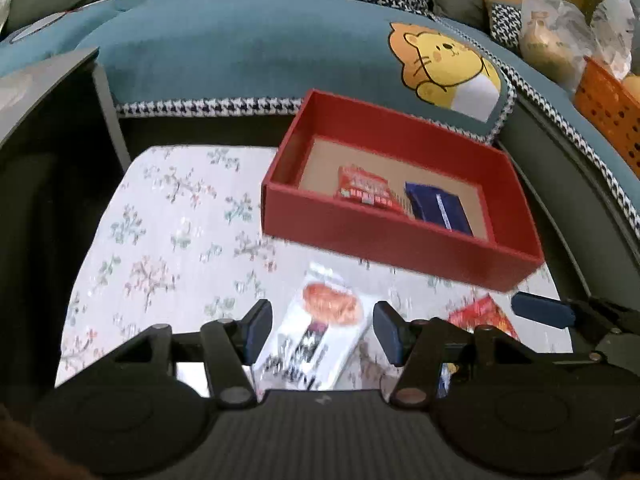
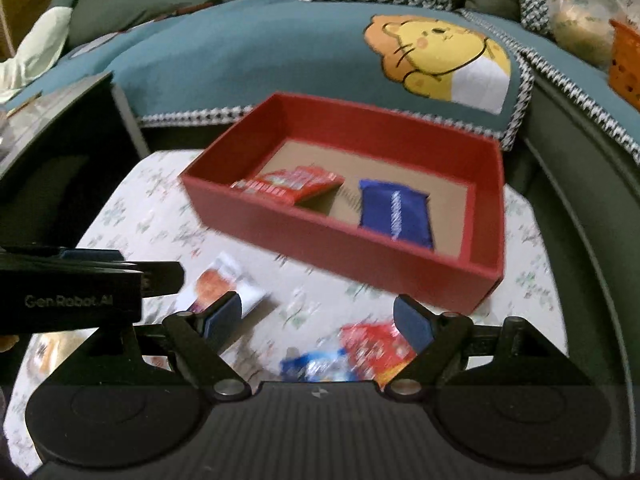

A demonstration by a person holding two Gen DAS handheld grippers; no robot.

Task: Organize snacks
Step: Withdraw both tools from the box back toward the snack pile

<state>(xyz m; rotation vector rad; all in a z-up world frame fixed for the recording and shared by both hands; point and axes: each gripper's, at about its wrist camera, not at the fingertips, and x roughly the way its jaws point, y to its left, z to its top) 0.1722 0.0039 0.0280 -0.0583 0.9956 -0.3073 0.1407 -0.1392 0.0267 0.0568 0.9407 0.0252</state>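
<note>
A red box (image 1: 400, 246) (image 2: 360, 248) stands on the floral table and holds a red snack packet (image 1: 366, 190) (image 2: 292, 184) and a dark blue packet (image 1: 438, 208) (image 2: 396, 212). My left gripper (image 1: 323, 330) is open over a white packet with an orange picture (image 1: 320, 332) (image 2: 224, 284), which lies on the cloth between its pads. My right gripper (image 2: 318, 320) is open above a red packet (image 2: 376, 348) (image 1: 484, 314) and a blue-white packet (image 2: 316, 366) on the table. Neither gripper holds anything.
The floral tablecloth (image 1: 168, 248) covers a small table in front of a teal-covered sofa (image 1: 248, 48) with a lion picture. A dark side table (image 1: 44, 88) stands at the left. An orange basket (image 1: 608, 108) and plastic bags sit at the far right.
</note>
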